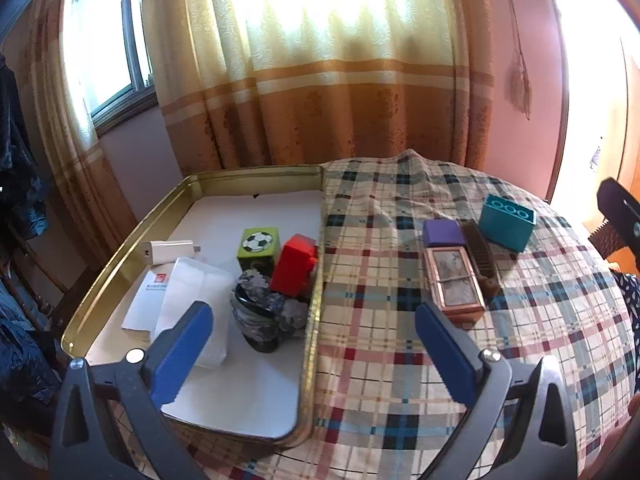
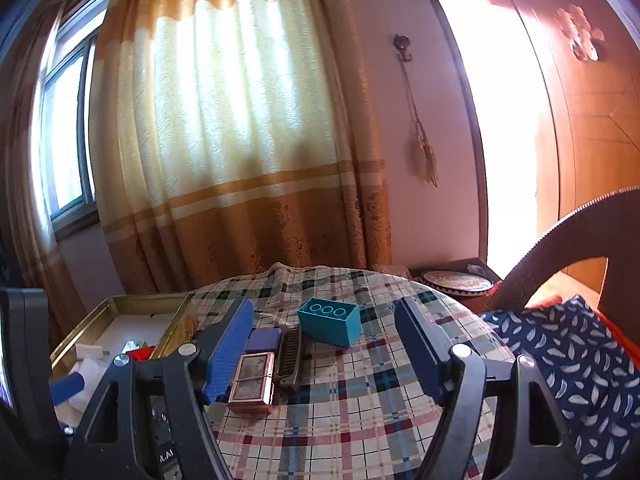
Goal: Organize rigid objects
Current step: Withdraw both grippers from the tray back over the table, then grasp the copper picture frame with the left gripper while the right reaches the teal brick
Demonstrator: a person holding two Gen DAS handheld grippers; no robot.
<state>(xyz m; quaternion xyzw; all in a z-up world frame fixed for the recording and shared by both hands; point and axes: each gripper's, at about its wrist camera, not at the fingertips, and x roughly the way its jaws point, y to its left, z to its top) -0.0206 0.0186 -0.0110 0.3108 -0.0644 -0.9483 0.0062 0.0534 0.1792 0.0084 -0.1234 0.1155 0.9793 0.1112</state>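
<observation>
Nearest in the left wrist view, the left claw [image 1: 314,322] is spread wide with nothing gripped, held right above the near rim of the gold tin tray [image 1: 314,308]. The right claw [image 2: 324,344] is also wide open and empty, hung over the plaid-covered worktop [image 2: 340,420].

Everything else can be placed off that tray. Inside it, a dark patterned cup [image 1: 260,320] is seen closest, next to a white box [image 1: 188,304]; behind those, a red block [image 1: 296,266] and a green soccer-ball cube [image 1: 258,246], with a white charger [image 1: 166,252] by the tray's left wall.

Outside the tray, to its right on the cloth, a copper framed box [image 1: 454,282] is found first, a brown comb [image 1: 482,260] touching alongside, a purple block [image 1: 444,233] just behind, and a teal brick [image 1: 508,222] farthest out.
</observation>
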